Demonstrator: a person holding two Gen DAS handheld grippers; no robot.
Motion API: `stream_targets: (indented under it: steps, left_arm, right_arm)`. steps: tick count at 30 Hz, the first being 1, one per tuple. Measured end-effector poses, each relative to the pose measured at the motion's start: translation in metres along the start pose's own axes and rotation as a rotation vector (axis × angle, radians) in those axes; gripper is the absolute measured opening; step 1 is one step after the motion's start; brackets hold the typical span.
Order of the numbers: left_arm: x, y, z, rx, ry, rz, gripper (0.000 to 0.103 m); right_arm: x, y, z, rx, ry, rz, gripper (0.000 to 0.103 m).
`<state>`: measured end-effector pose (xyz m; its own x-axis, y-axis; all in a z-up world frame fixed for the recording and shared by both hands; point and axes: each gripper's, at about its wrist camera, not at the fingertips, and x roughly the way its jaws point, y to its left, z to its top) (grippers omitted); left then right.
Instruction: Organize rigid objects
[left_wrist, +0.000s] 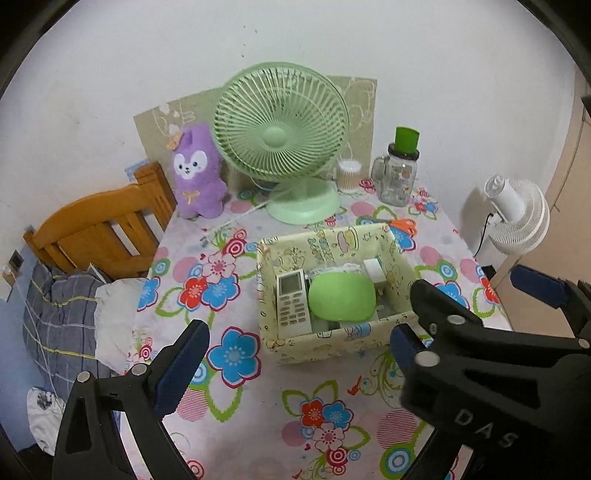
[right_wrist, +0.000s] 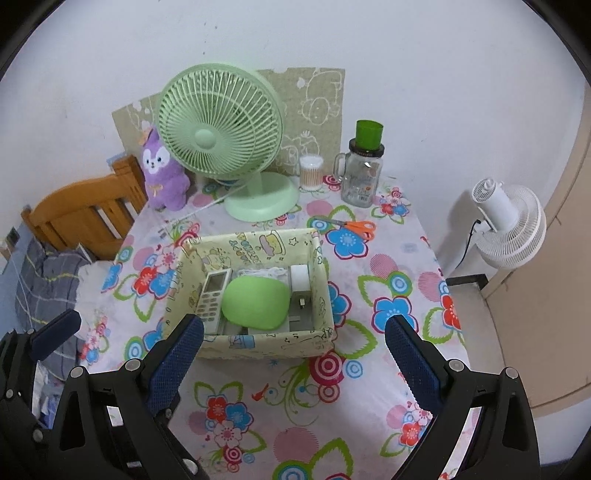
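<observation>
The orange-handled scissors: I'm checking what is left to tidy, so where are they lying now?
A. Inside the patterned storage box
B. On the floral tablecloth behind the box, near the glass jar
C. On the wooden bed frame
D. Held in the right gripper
B. The orange-handled scissors lie flat on the floral tablecloth, outside and behind the patterned storage box, in front of the glass jar; neither gripper holds anything.

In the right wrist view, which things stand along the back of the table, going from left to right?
Purple plush toy → green desk fan → cotton swab jar → glass mug jar with a green cup on top. Both grippers are open and hold nothing.
</observation>
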<state>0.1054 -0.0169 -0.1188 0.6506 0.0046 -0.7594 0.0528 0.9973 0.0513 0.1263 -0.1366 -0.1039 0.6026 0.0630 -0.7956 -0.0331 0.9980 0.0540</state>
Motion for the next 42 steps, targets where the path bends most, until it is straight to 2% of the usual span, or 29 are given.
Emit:
stream_targets:
  steps: [12,25,36,42]
  left_arm:
    - [-0.047,0.006,0.008,-0.027,-0.060,0.024,0.100]
    - [-0.096,0.005,0.011,-0.019,-0.171,0.046,0.102]
    - [-0.125,0.009,0.013,-0.016,-0.227,0.034,0.102]
    - [-0.137,0.014,0.012,-0.031,-0.265,0.066,0.103]
  right_arm:
    - [-0.051,0.000,0.006,0.018,-0.088,0.023,0.100]
    - [-0.106,0.002,0.008,0.017,-0.204,0.011,0.100]
    - [-0.134,-0.003,0.009,0.020,-0.281,0.001,0.100]
    - [-0.145,-0.007,0.009,0.032,-0.303,0.005,0.100]
